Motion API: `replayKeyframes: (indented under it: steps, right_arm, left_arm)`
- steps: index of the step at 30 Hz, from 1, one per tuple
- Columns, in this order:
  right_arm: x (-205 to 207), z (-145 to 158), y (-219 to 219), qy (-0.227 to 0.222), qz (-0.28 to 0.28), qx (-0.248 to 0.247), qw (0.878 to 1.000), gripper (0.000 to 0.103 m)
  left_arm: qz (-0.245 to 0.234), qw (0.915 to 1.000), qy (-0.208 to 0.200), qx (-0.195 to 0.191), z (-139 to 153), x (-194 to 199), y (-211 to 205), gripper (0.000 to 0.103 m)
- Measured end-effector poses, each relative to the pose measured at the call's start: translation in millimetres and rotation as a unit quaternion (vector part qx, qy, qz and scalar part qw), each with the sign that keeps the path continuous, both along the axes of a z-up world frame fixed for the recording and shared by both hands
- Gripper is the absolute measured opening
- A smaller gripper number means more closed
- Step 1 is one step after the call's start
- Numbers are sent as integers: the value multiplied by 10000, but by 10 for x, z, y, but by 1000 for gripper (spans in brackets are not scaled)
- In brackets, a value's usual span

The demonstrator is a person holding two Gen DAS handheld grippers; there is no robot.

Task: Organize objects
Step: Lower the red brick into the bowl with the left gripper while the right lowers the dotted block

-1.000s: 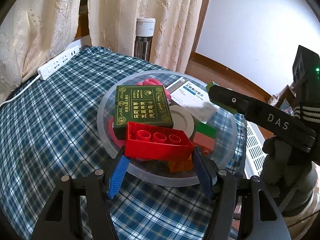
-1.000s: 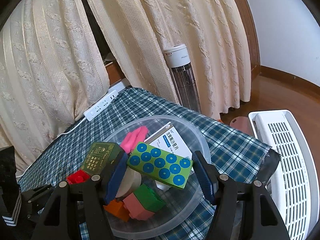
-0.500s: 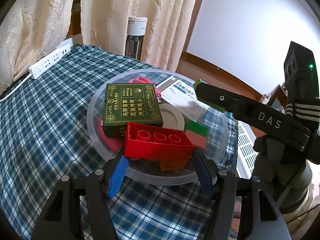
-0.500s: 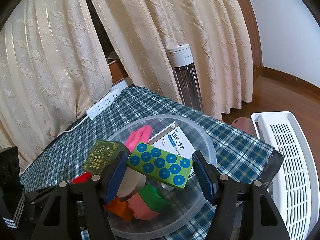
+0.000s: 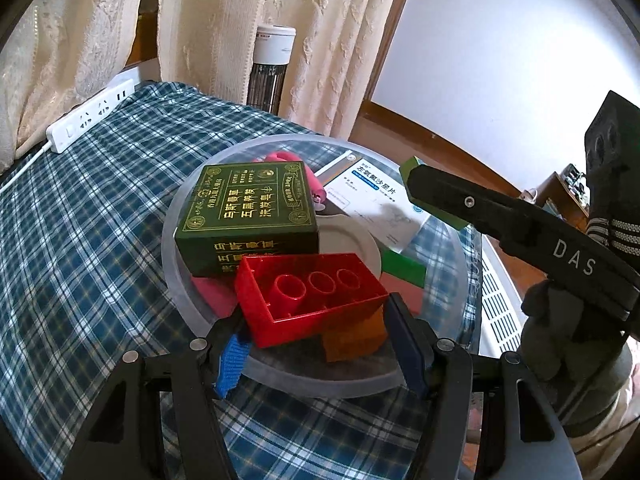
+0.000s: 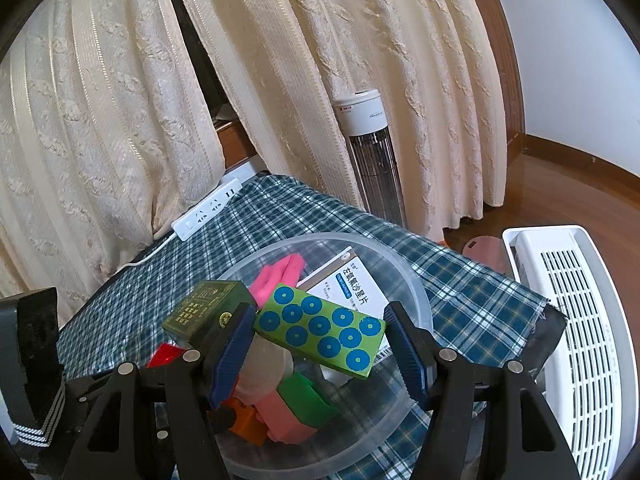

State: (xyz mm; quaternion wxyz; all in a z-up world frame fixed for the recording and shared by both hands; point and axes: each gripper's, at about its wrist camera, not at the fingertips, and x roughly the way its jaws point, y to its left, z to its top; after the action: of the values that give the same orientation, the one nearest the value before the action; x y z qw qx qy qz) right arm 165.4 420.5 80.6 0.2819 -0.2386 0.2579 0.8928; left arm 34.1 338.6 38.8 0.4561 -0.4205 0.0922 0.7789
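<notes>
Bricks and boxes crowd the clear round tub (image 5: 176, 264) that sits on the checked cloth (image 5: 80, 240), and each gripper pinches one item over it. The left gripper (image 5: 316, 328) clamps the red building brick (image 5: 308, 296) by its two short ends, hollow underside facing up, above the tub's near rim and just in front of the dark green box (image 5: 248, 216). The right gripper (image 6: 320, 340) grips the green box with blue dots (image 6: 320, 330) endwise, tilted, over the tub's middle, above the white medicine box (image 6: 352, 284) and the pink, green and orange blocks (image 6: 288, 412) at the near side. The brick looks like stiff, light, glossy plastic, so I judge its flat end walls the safest hold, since its smooth faces could slip if squeezed on a corner. The dotted box seems to be thin card, light and easy to crush, so a gentle squeeze across its short ends should suit it best. Behind the tub, a white power strip (image 6: 208, 208) lies at the cloth's far left edge.
</notes>
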Motion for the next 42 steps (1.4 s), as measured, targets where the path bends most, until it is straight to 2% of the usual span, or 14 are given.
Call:
replayKeyframes:
  steps: [32, 42]
  right_arm:
    - [-207, -73, 22, -114, 295, -85, 9995, 71]
    - [-129, -62, 54, -42, 174, -96, 9998, 73]
  left_arm:
    - [-73, 9999, -21, 67, 99, 44, -5, 65]
    - [-150, 9998, 28, 98, 112, 49, 55, 65]
